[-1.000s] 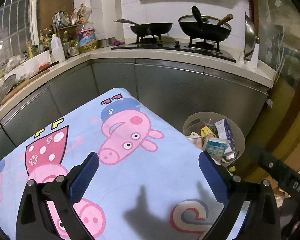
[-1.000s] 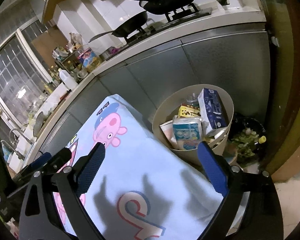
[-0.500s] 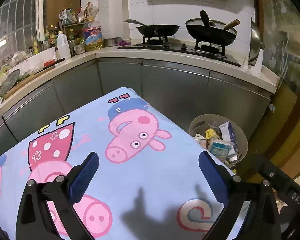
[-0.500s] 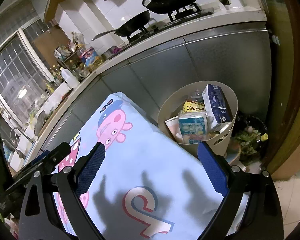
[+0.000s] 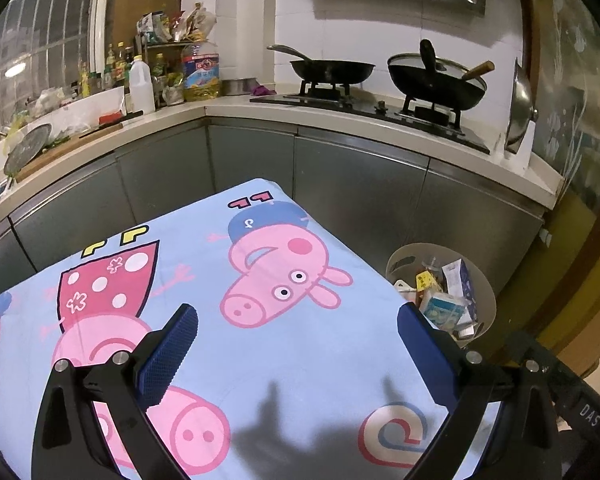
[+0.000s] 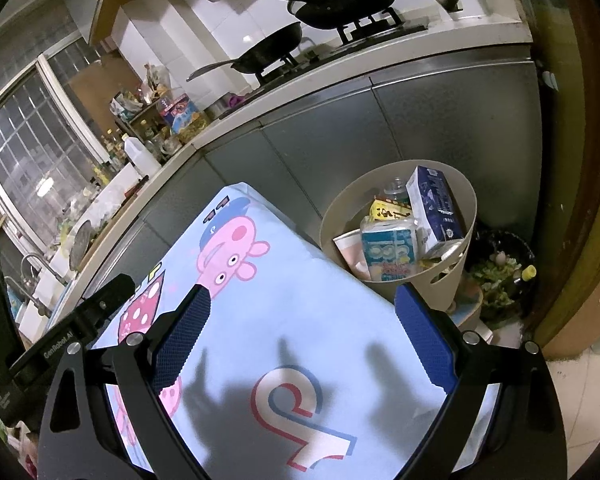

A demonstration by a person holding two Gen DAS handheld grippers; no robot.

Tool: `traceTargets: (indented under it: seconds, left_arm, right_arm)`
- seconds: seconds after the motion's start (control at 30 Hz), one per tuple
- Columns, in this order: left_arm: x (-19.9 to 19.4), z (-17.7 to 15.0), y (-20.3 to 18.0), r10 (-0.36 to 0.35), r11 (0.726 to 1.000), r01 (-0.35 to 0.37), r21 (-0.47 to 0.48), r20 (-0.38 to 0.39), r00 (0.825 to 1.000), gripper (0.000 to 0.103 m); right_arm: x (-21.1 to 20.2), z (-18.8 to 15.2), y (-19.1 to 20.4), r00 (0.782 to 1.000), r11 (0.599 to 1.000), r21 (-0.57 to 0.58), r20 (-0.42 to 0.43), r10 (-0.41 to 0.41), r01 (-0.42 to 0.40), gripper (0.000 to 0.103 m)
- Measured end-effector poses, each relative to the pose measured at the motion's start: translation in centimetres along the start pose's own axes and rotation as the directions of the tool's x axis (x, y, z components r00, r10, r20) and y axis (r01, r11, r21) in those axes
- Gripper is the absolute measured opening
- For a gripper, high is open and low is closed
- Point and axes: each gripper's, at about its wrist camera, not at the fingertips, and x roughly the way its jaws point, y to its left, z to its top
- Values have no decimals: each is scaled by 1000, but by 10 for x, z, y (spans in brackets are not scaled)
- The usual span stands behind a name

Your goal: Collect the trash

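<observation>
A beige trash bin [image 6: 456, 184] stands on the floor past the table's far right corner, also in the left wrist view [image 5: 486, 292]. It holds a blue carton [image 6: 434, 204], a light-blue packet [image 6: 388, 254] and a yellow wrapper [image 6: 388, 212]. My left gripper [image 5: 298, 350] is open and empty above the cartoon-pig tablecloth [image 5: 260, 344]. My right gripper [image 6: 302, 342] is open and empty above the cloth [image 6: 300, 336], short of the bin. No loose trash shows on the cloth.
Grey cabinets [image 5: 352, 192] run behind the table under a counter with two black pans [image 5: 332, 68] on a stove. Bottles [image 5: 142, 84] crowd the counter's left. A dark bowl of food scraps [image 6: 500, 272] sits on the floor right of the bin.
Both grippers have drawn back and risen a little; the bin looks smaller and farther in both views. Both stay open and empty.
</observation>
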Motion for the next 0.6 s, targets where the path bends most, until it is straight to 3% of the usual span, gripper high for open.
traceTargets:
  seconds: [0.6]
  left_arm:
    - [-9,3,5,40,999,-40,2,13,999,99]
  right_arm:
    - [-7,-1,1,1000,1000,-6,7,4,-4,92]
